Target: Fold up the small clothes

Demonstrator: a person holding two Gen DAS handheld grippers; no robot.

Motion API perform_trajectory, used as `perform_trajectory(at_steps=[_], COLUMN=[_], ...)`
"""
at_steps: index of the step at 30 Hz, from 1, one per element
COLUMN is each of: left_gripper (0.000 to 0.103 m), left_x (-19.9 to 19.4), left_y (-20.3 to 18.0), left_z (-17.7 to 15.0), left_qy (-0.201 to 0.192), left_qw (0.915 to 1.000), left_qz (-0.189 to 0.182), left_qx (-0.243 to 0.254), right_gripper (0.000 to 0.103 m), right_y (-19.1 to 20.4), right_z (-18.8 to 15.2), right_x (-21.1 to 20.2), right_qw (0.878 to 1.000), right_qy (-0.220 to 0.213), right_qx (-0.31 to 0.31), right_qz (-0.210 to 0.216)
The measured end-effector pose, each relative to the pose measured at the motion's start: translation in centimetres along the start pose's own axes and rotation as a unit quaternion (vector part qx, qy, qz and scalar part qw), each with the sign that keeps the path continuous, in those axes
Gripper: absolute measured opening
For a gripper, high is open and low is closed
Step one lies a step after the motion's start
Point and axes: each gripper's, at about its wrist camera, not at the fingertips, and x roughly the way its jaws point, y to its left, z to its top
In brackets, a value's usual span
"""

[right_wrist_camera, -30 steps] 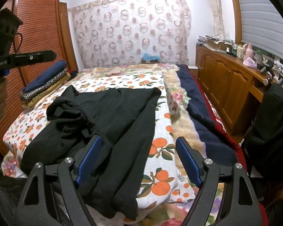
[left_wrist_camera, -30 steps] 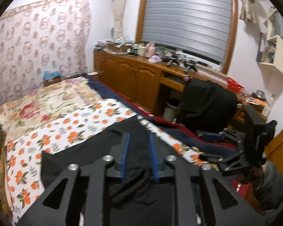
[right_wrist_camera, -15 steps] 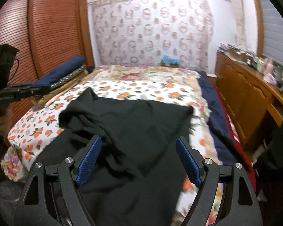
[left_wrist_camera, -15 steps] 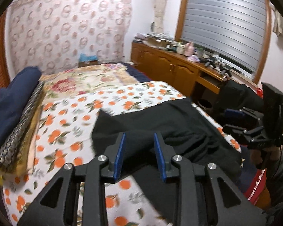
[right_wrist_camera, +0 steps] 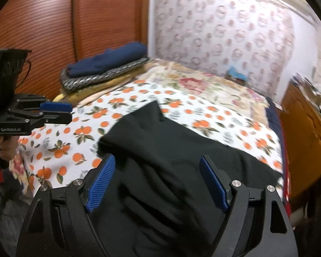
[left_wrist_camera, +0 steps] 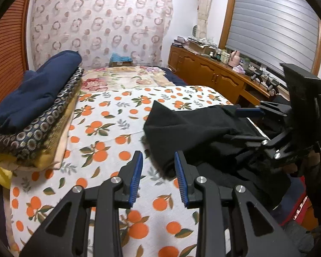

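A black garment (left_wrist_camera: 199,128) lies rumpled on the orange-print sheet (left_wrist_camera: 109,128) at the bed's near right side; it also fills the middle of the right wrist view (right_wrist_camera: 171,150). My left gripper (left_wrist_camera: 158,171) is open and empty, its blue pads just left of the garment's near edge. My right gripper (right_wrist_camera: 156,177) is wide open and empty, hovering over the garment. The right gripper also shows in the left wrist view (left_wrist_camera: 284,132), and the left gripper shows in the right wrist view (right_wrist_camera: 42,115).
A stack of folded clothes (left_wrist_camera: 32,111), navy on top, sits on the bed's left side, also in the right wrist view (right_wrist_camera: 104,68). A wooden cabinet (left_wrist_camera: 214,79) runs along the right wall. A wooden wardrobe (right_wrist_camera: 64,21) stands behind the stack.
My left gripper let go of the black garment, opened, and drew back to the left. The garment dropped onto the sheet. My right gripper swung left over it, still open.
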Motion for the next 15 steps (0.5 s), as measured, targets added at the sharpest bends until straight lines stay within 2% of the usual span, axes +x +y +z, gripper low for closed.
perform_trajectory(at_steps=[4,10,12,13,14,15], left_gripper=[0.029,0.029,0.029,0.029,0.029,0.029], left_x=[-0.1,0.1,0.3,0.6,0.7,0.9], left_y=[0.5,1.0,1.1,1.2,1.2,1.2], left_z=[-0.5,-1.2,-1.5,-1.6,-1.6,-1.7], left_qy=[0.002,0.006,0.008,0.011,0.012,0.014], left_qw=[1.0,0.9999,0.9999,0.9998,0.9998,0.9997], left_qz=[0.0,-0.004,-0.005,-0.006,-0.006,-0.008], left_qx=[-0.006,-0.011,-0.013,-0.015,-0.016,-0.017], right_gripper=[0.083,0.083,0.072,0.061,0.044,0.034], right_y=[1.7,1.2,0.6,0.3,0.1,-0.1], right_z=[0.4,-0.7,-1.0,-1.2,-1.4,-1.6], right_x=[2.9,5.9,6.2,6.3,6.3,6.2], right_qw=[0.998,0.994,0.993,0.993,0.993,0.993], right_qy=[0.037,0.09,0.097,0.099,0.101,0.1], right_qx=[-0.038,-0.063,-0.061,-0.059,-0.058,-0.055], right_qz=[0.014,-0.006,-0.012,-0.013,-0.009,0.004])
